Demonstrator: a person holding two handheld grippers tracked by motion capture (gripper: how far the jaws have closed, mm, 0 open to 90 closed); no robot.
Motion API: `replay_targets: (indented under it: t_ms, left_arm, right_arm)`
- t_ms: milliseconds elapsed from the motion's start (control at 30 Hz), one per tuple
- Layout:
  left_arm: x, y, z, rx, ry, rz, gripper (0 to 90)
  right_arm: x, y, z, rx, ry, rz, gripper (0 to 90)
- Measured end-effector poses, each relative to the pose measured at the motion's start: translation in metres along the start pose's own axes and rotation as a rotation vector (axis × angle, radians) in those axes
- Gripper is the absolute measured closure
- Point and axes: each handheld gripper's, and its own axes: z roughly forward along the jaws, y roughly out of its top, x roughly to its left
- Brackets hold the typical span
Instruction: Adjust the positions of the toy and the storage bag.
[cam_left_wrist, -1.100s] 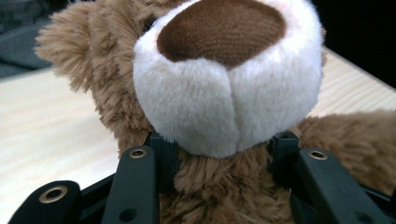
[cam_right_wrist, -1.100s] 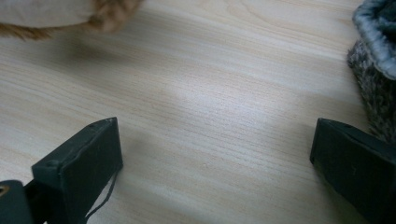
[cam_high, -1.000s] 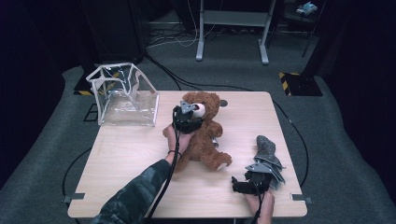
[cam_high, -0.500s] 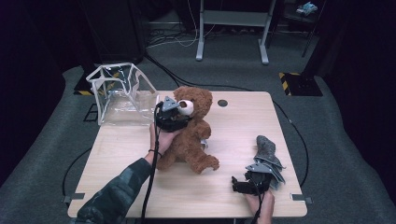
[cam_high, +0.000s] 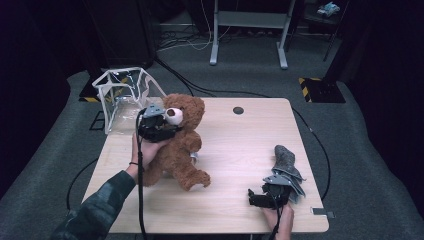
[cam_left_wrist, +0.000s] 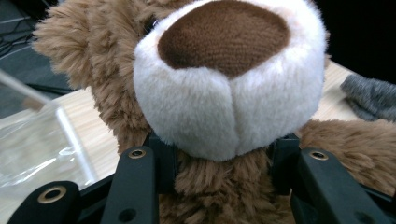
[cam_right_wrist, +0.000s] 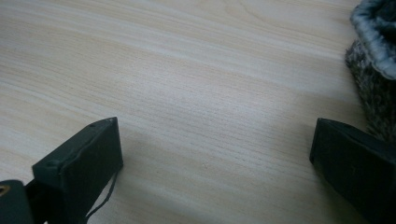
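- Teddy bear (cam_high: 179, 142) clamped at the neck, just under the white muzzle, by the left gripper (cam_high: 159, 131); black fingers (cam_left_wrist: 137, 179) pressed into the fur on both sides in the left gripper view.
- Bear near the desk's far-left corner, tilted, head up; one paw close to the desk top, contact impossible to tell.
- Judged as mid-transfer: pick-up done, bear apparently headed for the clear plastic bag (cam_high: 122, 97) standing open just off the far-left corner.
- Left to do, by that reading: carry over the bag's mouth, lower in, release.
- Right gripper (cam_high: 264, 196) resting near the desk's near-right corner, fingers (cam_right_wrist: 81, 163) spread wide with nothing between, bare wood under them.
- Grey knitted sock (cam_high: 287, 162) lying just beside the right gripper, toward the right edge; not gripped, likely next in line for the bag.
- Desk (cam_high: 240, 145): pale wood grain, rectangular, with a small round cable hole (cam_high: 238, 110) near the far edge.
- Room: dark, grey carpet, black cables trailing across the floor, a metal stand's legs beyond the far edge, yellow-black striped tape by the bag and off to the right.
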Motion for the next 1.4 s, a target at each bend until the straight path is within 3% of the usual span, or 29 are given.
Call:
replay_targets:
  t_ms: [67, 400, 833, 933, 967, 1067, 1100, 1233, 1267, 1400]
  left_arm:
    - [0.008, -0.003, -0.007, 0.015, 0.003, 0.005, 57.2]
    - [0.042, -0.022, -0.042, 0.077, 0.010, -0.060, 57.0]
    - [0.079, -0.059, -0.079, 0.215, 0.059, -0.123, 56.7]
    - [0.086, -0.071, -0.081, 0.250, 0.067, -0.140, 56.6]
    - [0.085, -0.075, -0.079, 0.248, 0.070, -0.170, 56.5]
    - [0.087, -0.087, -0.076, 0.286, 0.074, -0.179, 56.2]
    - [0.088, -0.092, -0.074, 0.313, 0.063, -0.181, 56.1]
    - [0.093, -0.100, -0.071, 0.340, 0.055, -0.196, 55.5]
    - [0.099, -0.106, -0.067, 0.381, 0.046, -0.208, 55.2]
    - [0.103, -0.118, -0.057, 0.434, 0.031, -0.239, 53.3]
  right_arm:
    - [0.000, 0.000, 0.000, 0.000, 0.000, 0.001, 1.6]
    - [0.000, 0.000, 0.000, 0.000, 0.000, -0.004, 1.6]
    - [0.000, 0.000, 0.000, 0.001, -0.002, -0.002, 1.6]
    - [0.000, 0.000, 0.000, 0.003, -0.003, 0.000, 1.6]
    - [0.000, 0.000, 0.000, 0.002, -0.004, 0.001, 1.6]
    - [0.000, 0.000, 0.000, 0.005, -0.003, 0.000, 1.6]
    - [0.000, 0.000, 0.000, 0.004, -0.003, 0.001, 1.6]
    - [0.000, 0.000, 0.000, 0.003, -0.004, 0.001, 1.6]
    - [0.000, 0.000, 0.000, 0.003, -0.003, 0.000, 1.6]
    - [0.000, 0.000, 0.000, 0.005, -0.003, 0.000, 1.6]
